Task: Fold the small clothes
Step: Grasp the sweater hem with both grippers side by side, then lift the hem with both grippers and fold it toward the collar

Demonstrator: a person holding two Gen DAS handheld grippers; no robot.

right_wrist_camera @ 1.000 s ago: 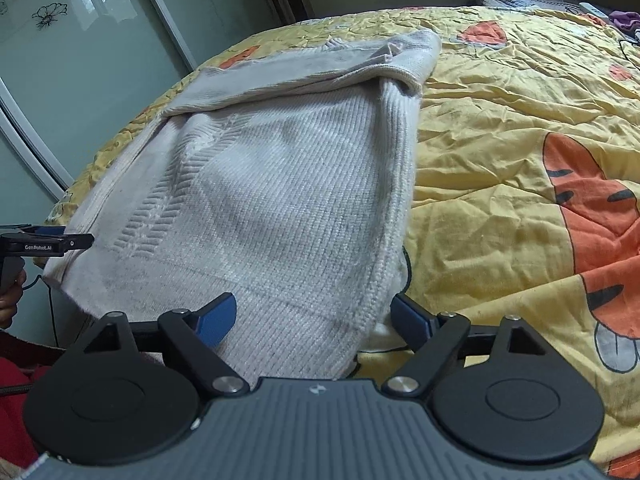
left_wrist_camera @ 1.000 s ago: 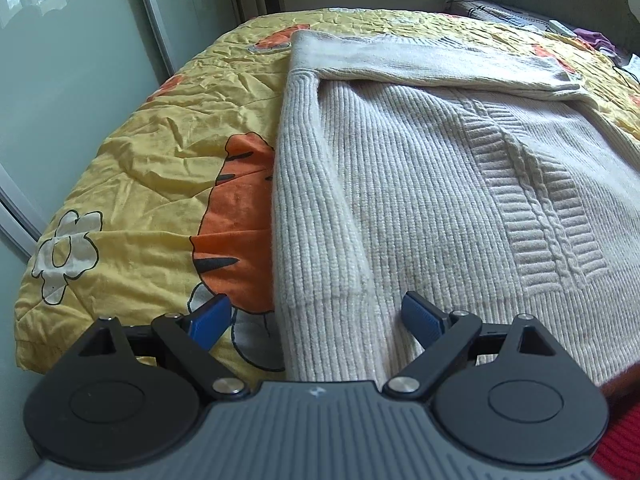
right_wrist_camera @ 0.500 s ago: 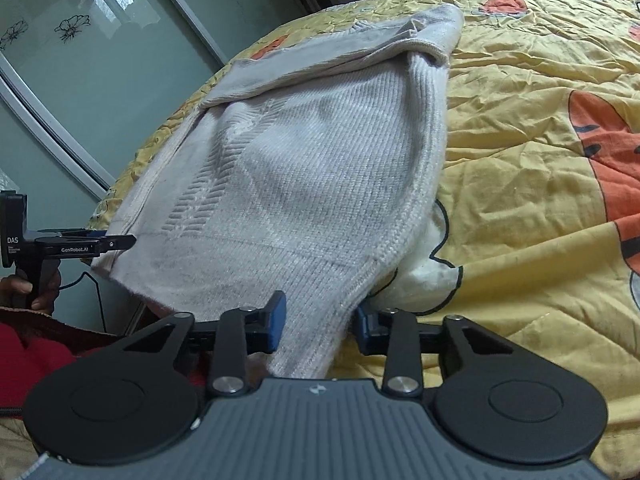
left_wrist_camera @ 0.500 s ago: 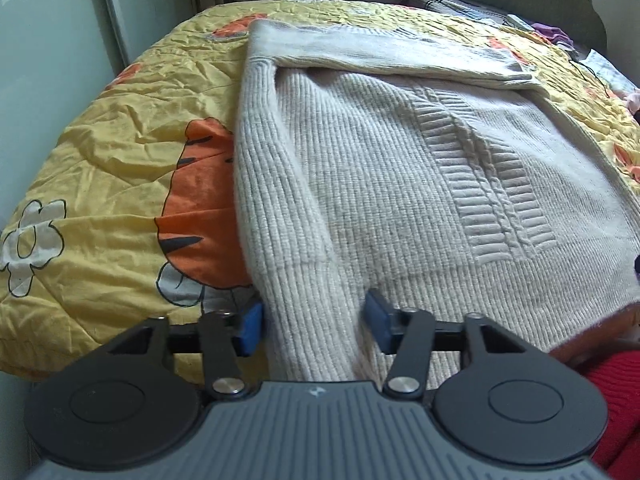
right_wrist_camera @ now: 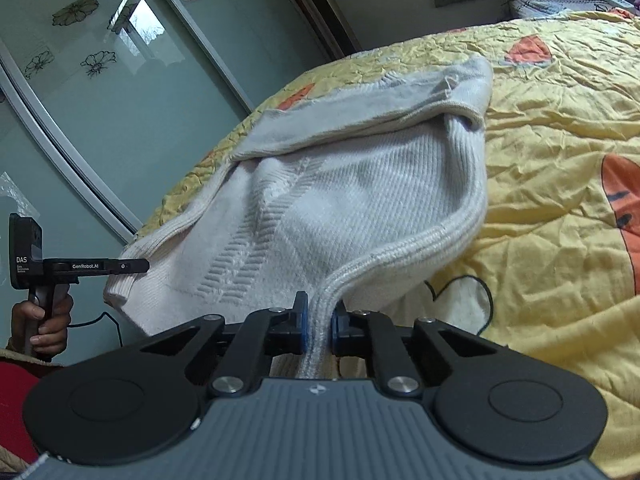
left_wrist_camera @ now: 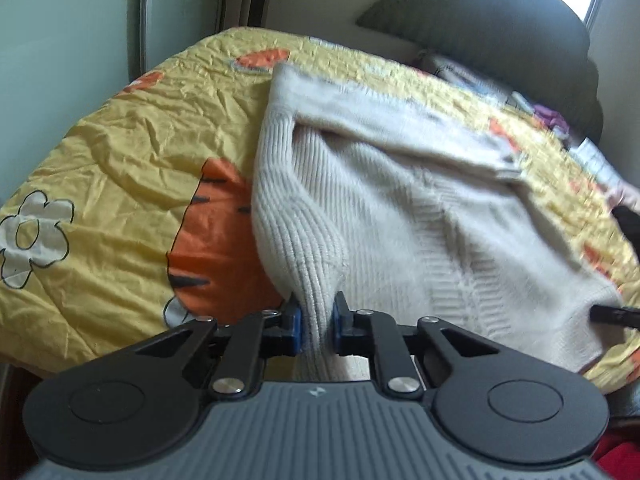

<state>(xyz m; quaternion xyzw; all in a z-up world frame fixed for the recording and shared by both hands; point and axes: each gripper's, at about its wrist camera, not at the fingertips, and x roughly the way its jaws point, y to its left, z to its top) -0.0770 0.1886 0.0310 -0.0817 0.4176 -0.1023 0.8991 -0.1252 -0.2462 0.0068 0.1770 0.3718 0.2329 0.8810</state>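
Two corners of the cream sweater (left_wrist_camera: 400, 216) are being pinched at the bed's (left_wrist_camera: 120, 152) near edge: left gripper (left_wrist_camera: 317, 326) and right gripper (right_wrist_camera: 319, 328), jaws closing on ribbed hem. Hem is judged next to be carried toward the far edge, both grippers kept level.

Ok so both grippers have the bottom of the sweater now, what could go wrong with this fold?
The left gripper and right gripper, their jaws closing, each pinch only a narrow bunch of the cream sweater, so thick knit might slip out as it lifts.

The sleeve folded across the top lies loose and could slide off.

The yellow quilt is wrinkled, so the hem may land crooked.
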